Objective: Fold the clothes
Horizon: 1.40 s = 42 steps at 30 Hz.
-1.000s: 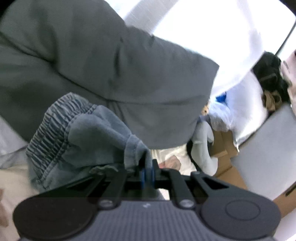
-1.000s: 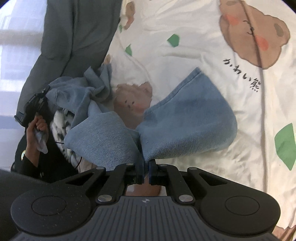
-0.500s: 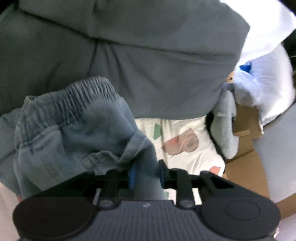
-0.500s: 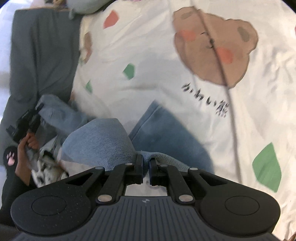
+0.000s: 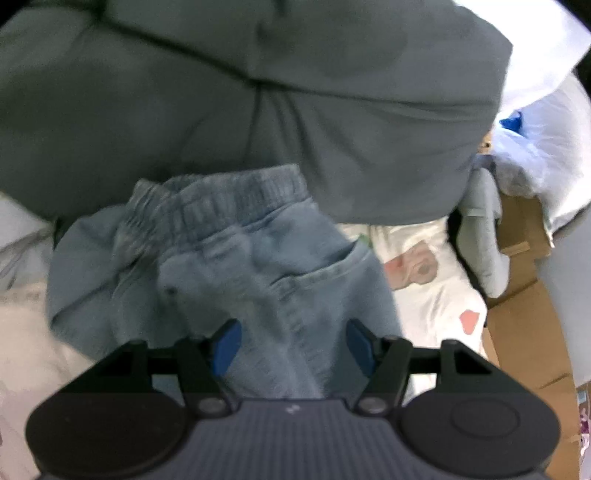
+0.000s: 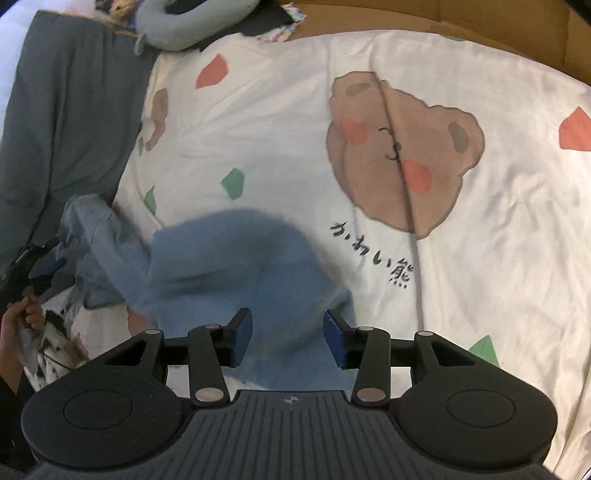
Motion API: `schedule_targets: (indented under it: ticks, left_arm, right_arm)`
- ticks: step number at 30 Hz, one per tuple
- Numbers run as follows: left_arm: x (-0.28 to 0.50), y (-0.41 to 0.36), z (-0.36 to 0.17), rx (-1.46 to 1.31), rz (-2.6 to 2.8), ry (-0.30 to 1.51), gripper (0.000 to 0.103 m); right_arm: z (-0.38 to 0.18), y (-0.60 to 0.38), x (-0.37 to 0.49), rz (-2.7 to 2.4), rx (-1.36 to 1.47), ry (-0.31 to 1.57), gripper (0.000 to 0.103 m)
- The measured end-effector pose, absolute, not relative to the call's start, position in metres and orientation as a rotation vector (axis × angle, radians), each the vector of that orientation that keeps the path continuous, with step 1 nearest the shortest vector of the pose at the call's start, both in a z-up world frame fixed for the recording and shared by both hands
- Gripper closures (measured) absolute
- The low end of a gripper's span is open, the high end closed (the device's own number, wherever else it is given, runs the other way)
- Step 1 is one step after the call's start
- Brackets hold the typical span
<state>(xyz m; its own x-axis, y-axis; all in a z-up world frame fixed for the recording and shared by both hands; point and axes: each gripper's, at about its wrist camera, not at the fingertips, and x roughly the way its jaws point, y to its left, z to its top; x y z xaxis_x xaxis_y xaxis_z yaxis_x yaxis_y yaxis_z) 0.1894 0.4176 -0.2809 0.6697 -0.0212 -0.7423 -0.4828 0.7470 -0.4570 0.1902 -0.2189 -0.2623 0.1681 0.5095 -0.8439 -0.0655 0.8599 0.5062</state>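
Note:
Light blue denim shorts (image 5: 236, 266) with an elastic waistband lie bunched on the bed, blurred in both views. My left gripper (image 5: 290, 341) is open, its blue pads on either side of the denim near the back pocket. In the right wrist view the shorts' leg end (image 6: 240, 273) lies on the bear-print sheet (image 6: 295, 129). My right gripper (image 6: 288, 336) is open just above that cloth, holding nothing. The left gripper also shows at the left edge of the right wrist view (image 6: 40, 266).
A large dark grey garment (image 5: 258, 110) lies behind the shorts and along the sheet's left side (image 6: 66, 122). A grey neck pillow (image 6: 188, 22) sits at the far edge. Cardboard boxes (image 5: 524, 266) stand beside the bed.
Both grippers have opened and let go of the shorts, which dropped onto the sheet. The right gripper's view swung further over the bed.

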Motion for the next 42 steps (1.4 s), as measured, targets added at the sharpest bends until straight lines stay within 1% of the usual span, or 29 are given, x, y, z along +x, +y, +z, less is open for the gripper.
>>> schedule_targets:
  ticks: [2,6,16,19,20,24,25,27,29,32,38,39,42]
  left_arm:
    - [0.183,0.421,-0.286,-0.726,0.295,0.814,0.037]
    - [0.189,0.422,-0.296,-0.724,0.329,0.835,0.038]
    - [0.204,0.437,-0.319,-0.819,0.374,0.841,0.039]
    - [0.207,0.444,-0.321,-0.832,0.406,0.836,0.044]
    - [0.206,0.447,-0.321,-0.832,0.424,0.829,0.048]
    - [0.202,0.458,-0.317,-0.855,0.466,0.797,0.058]
    - [0.201,0.459,-0.315,-0.845,0.469,0.795,0.062]
    - [0.200,0.460,-0.311,-0.822,0.474,0.788,0.077]
    - [0.196,0.462,-0.307,-0.820,0.466,0.775,0.084]
    - [0.193,0.463,-0.296,-0.812,0.444,0.768,0.087]
    - [0.191,0.457,-0.260,-0.785,0.371,0.727,0.088]
    - [0.194,0.457,-0.256,-0.785,0.361,0.721,0.088]
    - [0.203,0.456,-0.244,-0.789,0.332,0.703,0.089]
  right_arm:
    - [-0.263,-0.212,0.185,0.443,0.375,1.354,0.053]
    - [-0.269,-0.205,0.172,0.460,0.327,1.379,0.053]
    - [-0.290,-0.193,0.153,0.477,0.256,1.454,0.053]
    - [-0.296,-0.190,0.151,0.484,0.242,1.471,0.053]
    - [-0.297,-0.189,0.150,0.487,0.234,1.476,0.053]
    - [-0.305,-0.185,0.148,0.493,0.214,1.492,0.053]
    - [-0.308,-0.184,0.147,0.493,0.212,1.496,0.053]
    - [-0.312,-0.182,0.147,0.499,0.208,1.502,0.053]
    - [-0.316,-0.179,0.146,0.508,0.203,1.507,0.053]
    - [-0.321,-0.173,0.143,0.526,0.193,1.514,0.053]
    - [-0.323,-0.162,0.141,0.554,0.157,1.506,0.052]
    - [-0.323,-0.160,0.140,0.559,0.142,1.507,0.050]
    - [-0.325,-0.155,0.138,0.576,0.109,1.510,0.038]
